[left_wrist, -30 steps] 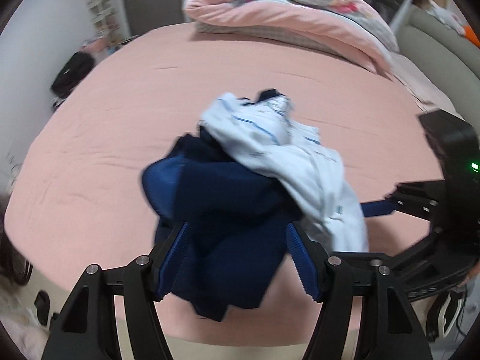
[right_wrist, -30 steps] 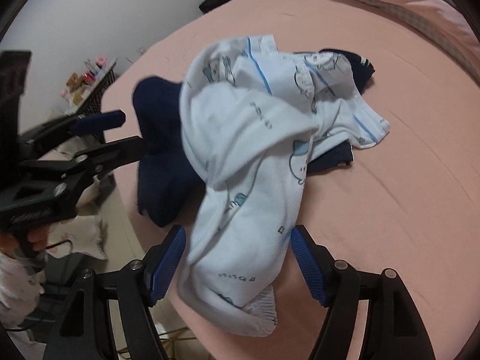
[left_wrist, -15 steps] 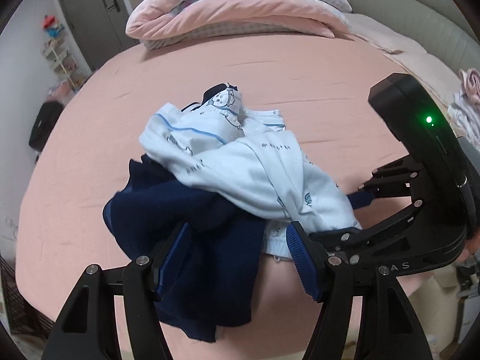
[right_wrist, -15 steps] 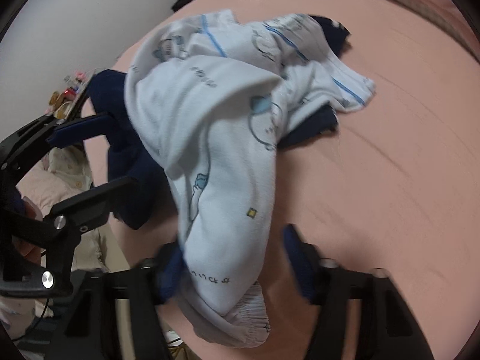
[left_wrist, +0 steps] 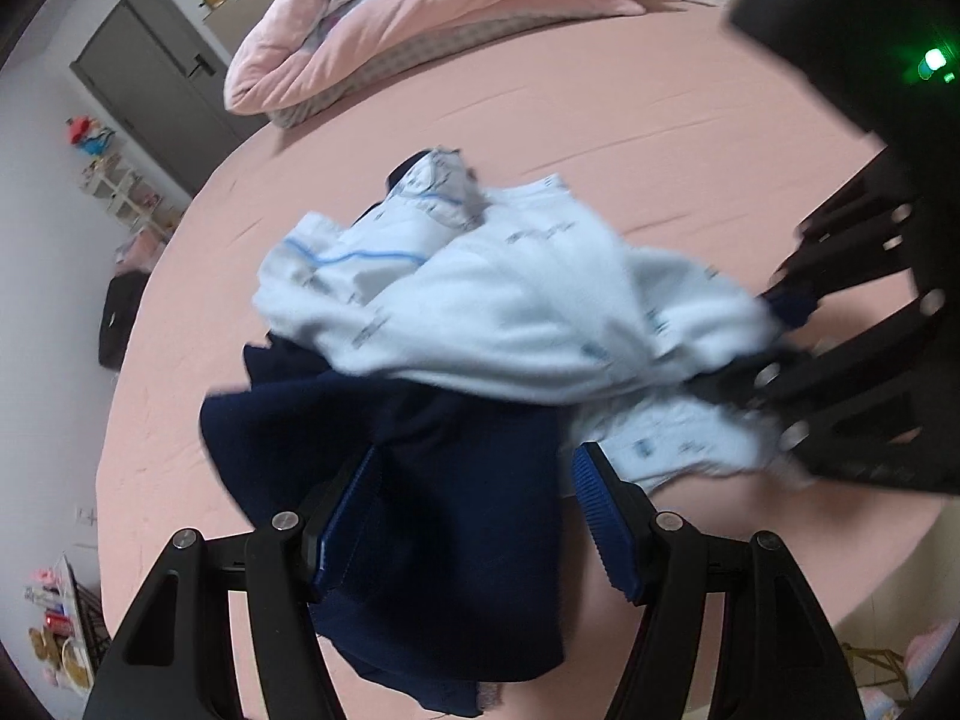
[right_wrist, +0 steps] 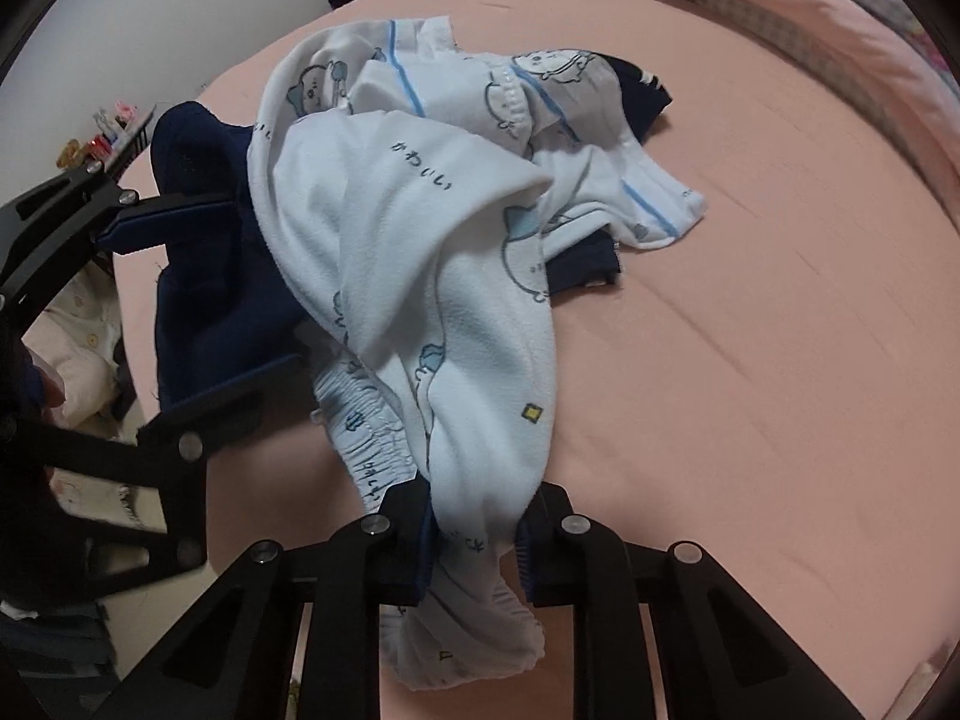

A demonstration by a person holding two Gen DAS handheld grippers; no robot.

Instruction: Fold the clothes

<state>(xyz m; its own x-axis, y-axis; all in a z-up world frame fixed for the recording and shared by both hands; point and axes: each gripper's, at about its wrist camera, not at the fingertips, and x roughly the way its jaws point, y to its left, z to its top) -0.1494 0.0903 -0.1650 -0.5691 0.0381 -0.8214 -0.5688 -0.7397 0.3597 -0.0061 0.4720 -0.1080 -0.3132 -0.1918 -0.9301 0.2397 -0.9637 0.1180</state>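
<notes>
Pink bed [right_wrist: 750, 312], right gripper [right_wrist: 474, 531] fingers closing on white pajamas [right_wrist: 420, 252], left gripper [left_wrist: 462, 516] open.

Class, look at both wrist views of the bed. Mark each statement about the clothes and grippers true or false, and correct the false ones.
1. The white garment lies partly over the navy garment. True.
2. The right gripper has the navy garment between its fingers. False: white cloth sits between them, and the jaws are closing on it.
3. The left gripper has navy cloth between its fingers. True.
4. The sheet is green. False: it is pink.
5. A folded quilt lies at the far end of the bed. True.
</notes>
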